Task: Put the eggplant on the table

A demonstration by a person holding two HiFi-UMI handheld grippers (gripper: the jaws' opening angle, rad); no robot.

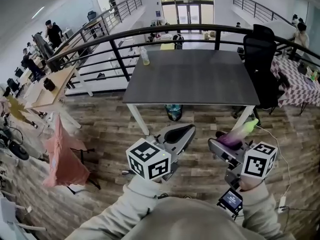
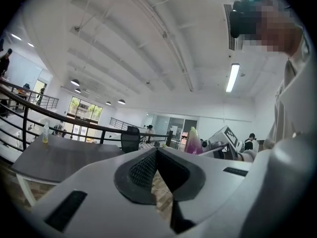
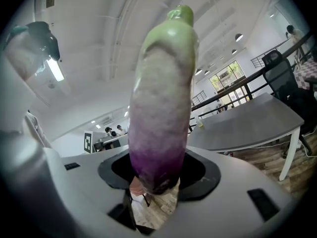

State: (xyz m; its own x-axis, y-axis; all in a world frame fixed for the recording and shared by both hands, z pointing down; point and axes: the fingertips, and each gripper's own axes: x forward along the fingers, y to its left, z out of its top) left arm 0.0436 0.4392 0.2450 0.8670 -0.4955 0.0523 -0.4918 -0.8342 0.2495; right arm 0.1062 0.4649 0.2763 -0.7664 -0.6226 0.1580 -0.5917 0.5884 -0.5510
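Eggplant [image 3: 161,108] sits purple end down in my right gripper [image 3: 157,180], jaws wide and clamped on it, green tip up. Left gripper [image 2: 157,155] closed, empty. Table [image 1: 195,79] ahead, well apart, a bottle [image 1: 145,56] at its corner. Approach and set-down remain, I judge.

From here the grey table [image 1: 192,79] gives me open top nearly all over; only a bottle [image 1: 145,57] stands at its far left corner. A black chair [image 1: 260,54] crowds the far right corner, and a railing [image 1: 150,31] runs just behind. The wooden floor [image 1: 115,129] before the near edge is open
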